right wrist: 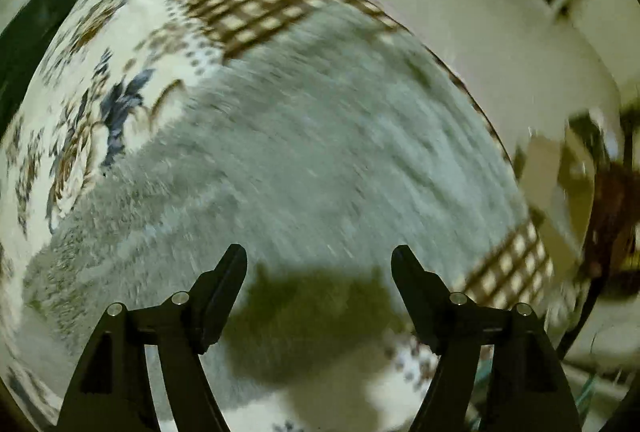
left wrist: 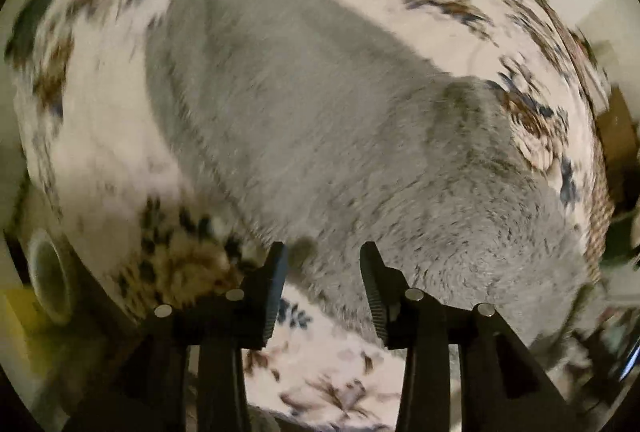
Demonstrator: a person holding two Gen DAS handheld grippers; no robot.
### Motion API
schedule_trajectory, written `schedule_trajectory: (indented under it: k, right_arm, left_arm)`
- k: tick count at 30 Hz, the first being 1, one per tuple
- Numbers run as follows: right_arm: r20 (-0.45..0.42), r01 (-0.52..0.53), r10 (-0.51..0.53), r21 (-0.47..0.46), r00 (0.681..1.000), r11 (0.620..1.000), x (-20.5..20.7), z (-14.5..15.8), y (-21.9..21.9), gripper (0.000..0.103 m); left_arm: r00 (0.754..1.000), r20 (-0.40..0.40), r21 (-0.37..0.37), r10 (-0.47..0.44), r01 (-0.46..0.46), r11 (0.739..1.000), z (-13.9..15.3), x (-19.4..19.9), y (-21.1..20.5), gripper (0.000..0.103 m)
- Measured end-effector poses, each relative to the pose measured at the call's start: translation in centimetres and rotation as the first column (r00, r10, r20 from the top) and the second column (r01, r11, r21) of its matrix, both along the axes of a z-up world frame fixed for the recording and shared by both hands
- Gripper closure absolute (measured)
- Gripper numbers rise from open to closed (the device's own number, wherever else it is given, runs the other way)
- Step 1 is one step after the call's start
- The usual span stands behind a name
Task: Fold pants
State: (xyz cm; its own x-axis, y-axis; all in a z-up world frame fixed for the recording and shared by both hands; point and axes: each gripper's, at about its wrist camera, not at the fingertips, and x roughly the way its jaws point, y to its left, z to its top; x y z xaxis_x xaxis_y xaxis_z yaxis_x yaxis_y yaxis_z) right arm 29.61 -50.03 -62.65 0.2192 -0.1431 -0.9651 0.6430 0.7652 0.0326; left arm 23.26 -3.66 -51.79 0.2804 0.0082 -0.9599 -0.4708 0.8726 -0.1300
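One pair of grey, fuzzy fleece pants (left wrist: 304,135) lies flat on a white bed cover with blue and brown flower print (left wrist: 104,151). In the left wrist view its long shape runs from upper left to lower right. The cover has a brown checked border (right wrist: 256,3). The left gripper (left wrist: 324,252) has its black ribbed jaws partly apart, holding nothing. The right gripper (right wrist: 319,252) stands with wider jaws, also empty, above the fleece.
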Motion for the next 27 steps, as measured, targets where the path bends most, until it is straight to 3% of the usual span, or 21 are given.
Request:
schedule_trajectory:
  k: [1, 2, 3, 6, 7, 8, 9, 13, 16, 18, 21, 22, 23, 24, 25, 27]
  right_arm:
    - [-0.012, -0.022, 0.022, -0.032, 1.000, 0.999, 1.0, -0.3, 0.2, 0.025]
    - [-0.025, -0.050, 0.048, -0.081, 0.999, 0.995, 2.1, -0.6, 0.2, 0.025]
    - [-0.035, -0.073, 0.069, -0.122, 0.997, 0.990, 2.9, -0.7, 0.4, 0.025]
    - [-0.122, -0.182, 0.154, -0.267, 0.981, 0.946, 5.9, -1.0, 0.5, 0.027]
    - [-0.128, -0.202, 0.171, -0.300, 0.977, 0.932, 6.1, -1.0, 0.1, 0.046]
    - [-0.114, -0.189, 0.160, -0.320, 0.980, 0.928, 5.8, -0.7, -0.5, 0.082]
    - [-0.099, -0.159, 0.135, -0.314, 0.986, 0.936, 5.6, -0.3, -1.4, 0.087]
    - [0.027, 0.077, -0.073, -0.206, 0.997, 0.975, 1.0, 1.8, -7.4, 0.092]
    - [0.058, 0.246, -0.243, -0.052, 0.968, 0.968, -3.1, 1.2, -11.7, 0.094]
    - [0.059, 0.341, -0.344, 0.061, 0.937, 0.938, -6.1, -0.3, -13.7, 0.095]
    - [0.020, 0.411, -0.424, 0.208, 0.905, 0.888, -8.6, -3.2, -15.0, 0.094]
    - [0.008, 0.441, -0.459, 0.260, 0.889, 0.859, -9.3, -3.8, -15.3, 0.083]
    - [0.005, 0.465, -0.491, 0.311, 0.871, 0.829, -10.2, -4.2, -15.8, 0.058]
    - [0.026, 0.482, -0.525, 0.362, 0.851, 0.798, -11.1, -4.4, -16.1, 0.047]
    - [0.050, 0.487, -0.548, 0.395, 0.835, 0.779, -11.8, -4.4, -16.3, 0.039]
    - [0.076, 0.484, -0.571, 0.446, 0.817, 0.753, -12.8, -4.4, -16.4, 0.039]
  left_arm:
    - [1.000, 0.006, 0.031, -0.020, 0.019, 0.999, 0.0, 0.4, -0.8, 0.059]
    - [0.999, 0.011, 0.047, -0.035, 0.034, 0.998, -0.1, 0.7, -1.2, 0.046]
    - [0.999, 0.017, 0.056, -0.049, 0.048, 0.997, -0.2, 1.2, -1.7, 0.039]
    - [0.997, 0.020, 0.056, -0.076, 0.075, 0.996, -0.7, 2.7, -3.8, 0.039]
    - [0.996, 0.023, 0.055, -0.084, 0.082, 0.995, -0.8, 3.3, -4.6, 0.039]
    - [0.995, 0.030, 0.055, -0.096, 0.094, 0.994, -0.8, 3.9, -5.7, 0.039]
    - [0.994, 0.036, 0.053, -0.102, 0.100, 0.994, -0.7, 4.1, -6.2, 0.039]
    - [0.990, 0.038, 0.051, -0.132, 0.130, 0.990, -1.0, 5.0, -8.9, 0.039]
    - [0.990, 0.017, 0.042, -0.142, 0.141, 0.989, -1.7, 5.0, -10.0, 0.039]
    - [0.990, 0.002, 0.037, -0.141, 0.141, 0.989, -2.2, 4.9, -10.4, 0.039]
    - [0.990, -0.018, 0.031, -0.142, 0.142, 0.989, -2.7, 4.6, -10.4, 0.039]
    - [0.990, -0.021, 0.033, -0.141, 0.142, 0.989, -2.8, 4.5, -10.3, 0.039]
    - [0.990, -0.023, 0.036, -0.140, 0.140, 0.989, -2.8, 4.3, -10.1, 0.039]
    - [0.990, -0.023, 0.034, -0.138, 0.139, 0.990, -2.9, 4.2, -10.0, 0.039]
    - [0.991, -0.027, 0.032, -0.133, 0.134, 0.990, -3.0, 4.1, -9.8, 0.039]
    - [0.992, -0.039, 0.023, -0.118, 0.119, 0.993, -3.3, 3.8, -9.3, 0.039]
